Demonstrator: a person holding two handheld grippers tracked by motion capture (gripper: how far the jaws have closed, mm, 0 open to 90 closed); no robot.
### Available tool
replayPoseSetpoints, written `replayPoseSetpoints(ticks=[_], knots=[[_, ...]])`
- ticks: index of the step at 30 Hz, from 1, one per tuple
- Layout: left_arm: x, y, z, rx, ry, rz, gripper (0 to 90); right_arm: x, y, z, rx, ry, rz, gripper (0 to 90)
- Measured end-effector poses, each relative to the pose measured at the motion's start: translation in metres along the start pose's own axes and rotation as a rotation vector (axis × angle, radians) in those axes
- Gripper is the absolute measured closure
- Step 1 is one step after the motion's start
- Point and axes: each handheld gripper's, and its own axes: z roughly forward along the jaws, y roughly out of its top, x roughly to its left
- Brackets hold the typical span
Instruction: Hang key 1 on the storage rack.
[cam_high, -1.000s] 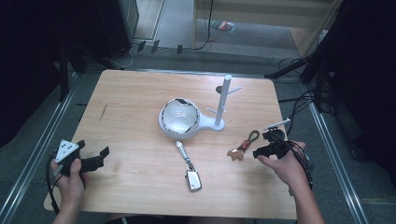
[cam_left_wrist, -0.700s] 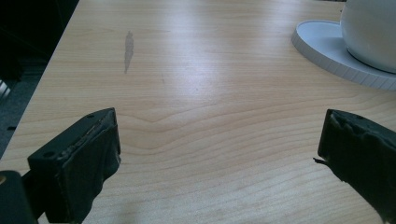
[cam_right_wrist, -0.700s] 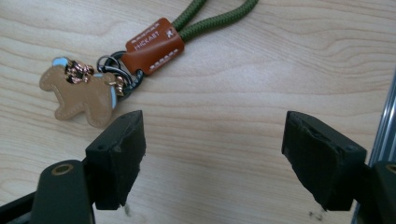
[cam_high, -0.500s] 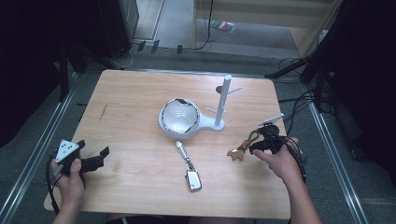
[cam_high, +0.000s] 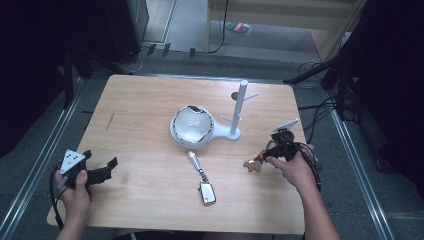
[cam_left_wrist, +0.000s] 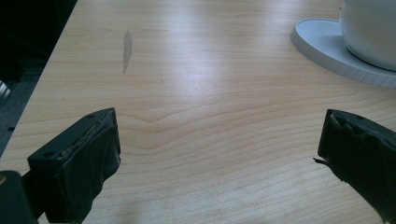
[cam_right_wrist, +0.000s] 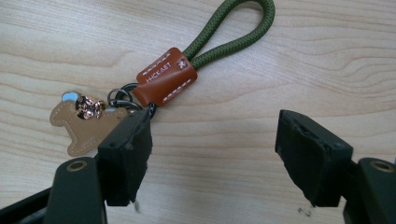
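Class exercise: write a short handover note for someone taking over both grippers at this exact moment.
Right gripper: open, jaws just closing, at the green-cord keychain lying flat by the table's right edge; one jaw is at its ring, nothing pinched.
Left gripper: open over bare table at the near left.
White peg stand is mid-table with bare pegs; a silver keychain lies nearer the person.
Done: nothing lifted.
Left: grip the green-cord keychain; probably hang it on the stand.

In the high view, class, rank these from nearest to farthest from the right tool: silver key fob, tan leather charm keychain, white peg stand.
1. Tan leather charm keychain, just left of the right tool.
2. White peg stand, up-left behind it.
3. Silver key fob, front centre.
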Motion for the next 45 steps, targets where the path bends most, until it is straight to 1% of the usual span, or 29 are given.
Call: replayPoseSetpoints(ticks=[1, 3, 8, 13, 14, 15, 18, 20, 22, 23, 24, 25, 26, 27, 28, 32, 34, 36, 38, 41, 45], knots=[[0.000, 0.000, 0.000, 0.000, 0.001, 0.000, 0.0, 0.000, 0.001, 0.000, -0.003, -0.001, -0.005, 27.5], [0.000, 0.000, 0.000, 0.001, 0.000, -0.002, 0.0, 0.001, 0.003, 0.000, -0.001, 0.000, 0.006, 28.6], [0.000, 0.000, 0.000, 0.002, 0.000, -0.002, 0.0, -0.001, 0.007, 0.000, -0.016, 0.015, 0.032, 30.4], [0.001, 0.000, 0.000, 0.005, -0.001, -0.002, 0.0, 0.000, 0.010, 0.001, -0.015, 0.045, 0.082, 32.8], [0.001, 0.000, 0.000, 0.004, -0.001, -0.002, 0.0, -0.001, 0.011, 0.002, -0.018, 0.051, 0.082, 34.0], [0.001, 0.000, 0.000, 0.005, -0.001, -0.003, 0.0, 0.000, 0.012, 0.003, -0.017, 0.052, 0.093, 34.8], [0.001, 0.000, 0.000, 0.006, -0.001, -0.003, 0.0, 0.001, 0.014, 0.006, -0.005, 0.057, 0.108, 36.6], [0.001, 0.000, 0.000, 0.005, 0.000, -0.006, 0.0, 0.001, 0.015, 0.008, 0.011, 0.049, 0.116, 37.8], [0.001, 0.000, 0.000, 0.003, 0.001, -0.008, 0.0, 0.002, 0.017, 0.010, 0.025, 0.054, 0.129, 39.1], [0.001, 0.000, 0.000, 0.004, 0.001, -0.008, 0.0, 0.002, 0.018, 0.011, 0.036, 0.055, 0.146, 39.9], [0.001, 0.000, 0.000, 0.004, 0.001, -0.008, 0.0, 0.002, 0.019, 0.011, 0.041, 0.061, 0.150, 40.5], [0.001, 0.000, 0.000, 0.004, 0.002, -0.008, 0.0, 0.003, 0.020, 0.012, 0.047, 0.068, 0.165, 41.2], [0.001, 0.000, 0.001, 0.004, 0.002, -0.009, 0.0, 0.003, 0.021, 0.013, 0.050, 0.073, 0.165, 41.7], [0.001, 0.000, 0.001, 0.004, 0.002, -0.010, 0.0, 0.004, 0.022, 0.013, 0.060, 0.076, 0.181, 42.0], [0.001, 0.000, 0.001, 0.004, 0.002, -0.009, 0.0, 0.003, 0.022, 0.014, 0.058, 0.076, 0.172, 42.0], [0.001, 0.000, 0.001, 0.004, 0.004, -0.012, 0.0, 0.006, 0.025, 0.017, 0.073, 0.076, 0.204, 43.3], [0.001, 0.000, 0.001, 0.006, 0.005, -0.014, 0.0, 0.007, 0.026, 0.018, 0.077, 0.080, 0.232, 46.7], [0.001, 0.000, 0.001, 0.005, 0.005, -0.014, 0.0, 0.007, 0.027, 0.018, 0.067, 0.069, 0.245, 49.7], [0.001, 0.000, 0.001, 0.006, 0.005, -0.015, 0.0, 0.007, 0.028, 0.018, 0.066, 0.084, 0.273, 50.9], [0.001, 0.000, 0.001, 0.007, 0.003, -0.012, 0.0, 0.006, 0.029, 0.022, 0.083, 0.100, 0.298, 51.8], [0.001, 0.000, 0.001, 0.008, 0.002, -0.018, 0.0, 0.007, 0.030, 0.025, 0.102, 0.092, 0.311, 52.6]])
